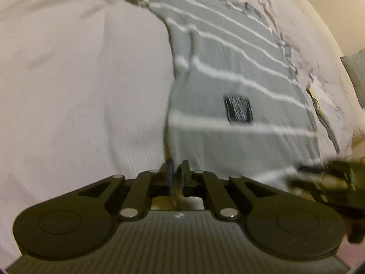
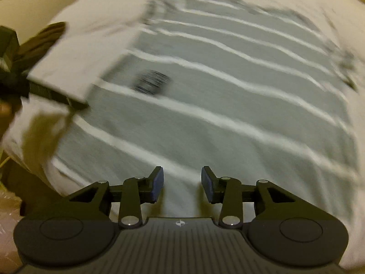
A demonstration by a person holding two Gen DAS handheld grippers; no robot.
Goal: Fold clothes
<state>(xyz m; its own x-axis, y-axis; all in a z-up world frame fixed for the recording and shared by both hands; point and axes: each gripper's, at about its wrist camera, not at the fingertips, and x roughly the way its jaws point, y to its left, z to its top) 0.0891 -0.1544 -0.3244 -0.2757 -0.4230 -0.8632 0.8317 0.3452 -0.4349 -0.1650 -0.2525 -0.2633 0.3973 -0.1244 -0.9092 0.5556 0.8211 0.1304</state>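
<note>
Two grippers: we hold both at the near hem.
Garment: grey white-striped knit shirt (image 2: 228, 118) flat on white bedspread (image 1: 79, 91).
Left gripper (image 1: 177, 178): jaws pinching shirt's edge.
Right gripper (image 2: 182, 183): jaws spread above fabric.

Grey white-striped shirt (image 2: 228, 105), spread flat on bed, dark chest patch

A wide bed covered by a pale, finely ribbed white bedspread (image 1: 68, 86) fills nearly all of both views, its cloth smooth at nine o'clock in the left wrist view and creased toward one o'clock. Beyond the bed's far edge at two o'clock stands a plain cream wall (image 1: 319, 18), with a grey cushion (image 1: 355, 75) at three o'clock. In the right wrist view a cream wall (image 2: 34, 6) shows at ten o'clock, and the warm, dim light casts a shadow (image 2: 43, 132) at eight o'clock.
</note>
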